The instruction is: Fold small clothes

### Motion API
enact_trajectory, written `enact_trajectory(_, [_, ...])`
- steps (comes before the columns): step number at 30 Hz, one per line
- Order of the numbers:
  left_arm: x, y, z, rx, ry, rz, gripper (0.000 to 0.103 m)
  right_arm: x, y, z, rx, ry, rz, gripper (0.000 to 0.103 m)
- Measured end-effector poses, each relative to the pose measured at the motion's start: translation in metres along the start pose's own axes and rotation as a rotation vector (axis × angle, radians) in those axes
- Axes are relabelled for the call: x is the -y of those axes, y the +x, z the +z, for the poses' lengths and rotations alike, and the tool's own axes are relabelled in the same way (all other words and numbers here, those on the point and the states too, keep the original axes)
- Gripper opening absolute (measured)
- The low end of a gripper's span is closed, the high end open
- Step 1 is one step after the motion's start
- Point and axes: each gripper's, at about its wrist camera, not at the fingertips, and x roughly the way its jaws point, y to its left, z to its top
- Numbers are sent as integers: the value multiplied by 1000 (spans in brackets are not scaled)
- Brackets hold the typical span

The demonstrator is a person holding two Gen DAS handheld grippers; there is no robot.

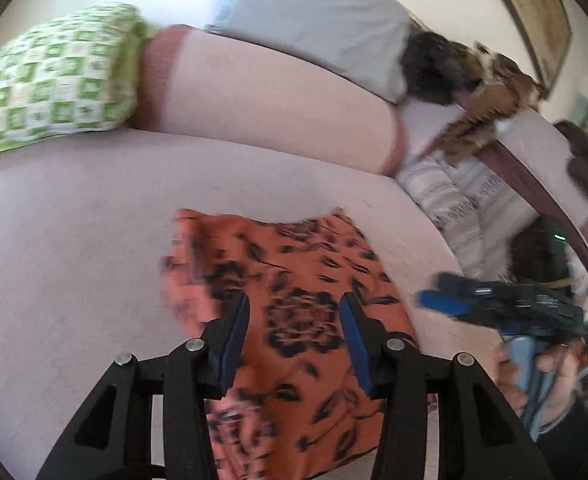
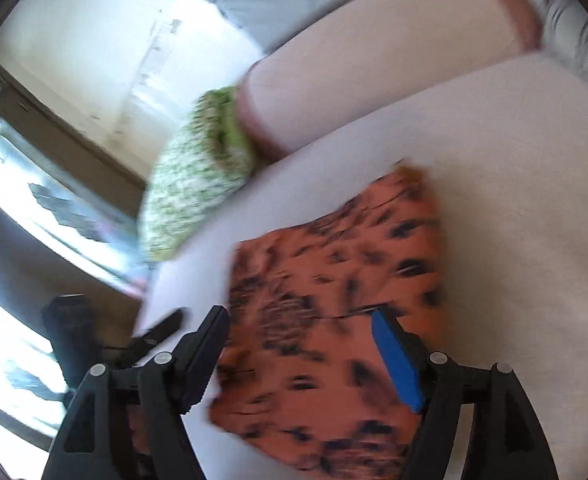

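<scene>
An orange garment with a dark floral print lies flat on the pale pink bed. It also shows in the right wrist view, blurred by motion. My left gripper is open and empty, hovering above the garment's middle. My right gripper is open and empty above the garment's near part. The right gripper also shows in the left wrist view, off the garment's right edge, held by a hand; its jaws look close together from that side.
A pink bolster lies across the bed's far side, with a green checked pillow at its left and a grey pillow behind. Folded striped cloth and dark clothes sit at the right. A window is at left.
</scene>
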Motion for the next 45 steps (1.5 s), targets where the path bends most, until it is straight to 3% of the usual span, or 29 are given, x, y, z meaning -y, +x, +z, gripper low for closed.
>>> enact_trajectory(1, [-2,6,-6,-19,9,16,49,10,12,-3,-32,20,-31,77])
enact_trajectory(4, [-23,51,-28,-180,1,133,45,33,36,-10,-74,72,-88,77])
enact_trajectory(5, [-24,54,-29,-186,18,141,35,31,34,-9,-65,68,-77,77])
enact_trajectory(7, [-20,43,-23,-144,51,128,36,22,28,-3,-73,42,-69,77])
enact_trajectory(9, [-16,35,-10,-97,68,117,46,16,20,2,-71,7,-49,78])
enact_trajectory(10, [-15,30,-2,-68,81,115,57,13,18,4,-65,-8,-53,78])
enact_trajectory(12, [-17,35,15,-45,76,70,62,11,23,10,-49,-30,-69,80])
enact_trajectory(13, [-23,46,22,-64,56,57,62,17,27,13,-46,-19,-74,82])
enact_trajectory(15, [-40,85,30,-165,20,113,62,29,45,17,-51,42,-84,82])
enact_trajectory(17, [-51,99,33,-201,4,152,49,38,55,20,-52,118,-61,82])
enact_trajectory(19, [-45,86,36,-159,19,148,49,33,41,20,-35,114,-33,82])
enact_trajectory(22, [-30,38,29,-61,43,137,60,19,18,9,-28,77,-9,82])
enact_trajectory(26, [-9,-4,-11,-58,67,56,61,5,-4,-27,-39,39,1,82])
enact_trajectory(28, [-4,-13,-29,-70,79,61,61,2,-13,-48,-48,29,0,82])
enact_trajectory(30, [-15,-5,-47,-129,17,62,61,1,-17,-62,-51,28,1,82])
enact_trajectory(32, [-38,3,-60,-171,-58,169,60,4,-17,-73,-62,45,-7,82])
enact_trajectory(33, [-57,5,-67,-193,-143,185,60,8,-16,-77,-69,60,-18,82])
enact_trajectory(34, [-73,3,-75,-202,-238,151,62,10,-15,-79,-69,71,-24,82])
enact_trajectory(36, [-78,-6,-80,-186,-292,135,63,12,-17,-82,-62,81,-13,82])
enact_trajectory(41, [-45,-25,-65,-106,-192,109,62,9,-22,-81,-50,77,-9,82])
enact_trajectory(43, [-39,-19,-55,-85,-143,153,62,13,-21,-78,-37,101,9,82])
enact_trajectory(45, [-49,-5,-52,-124,-150,210,62,21,-16,-76,-42,134,35,82])
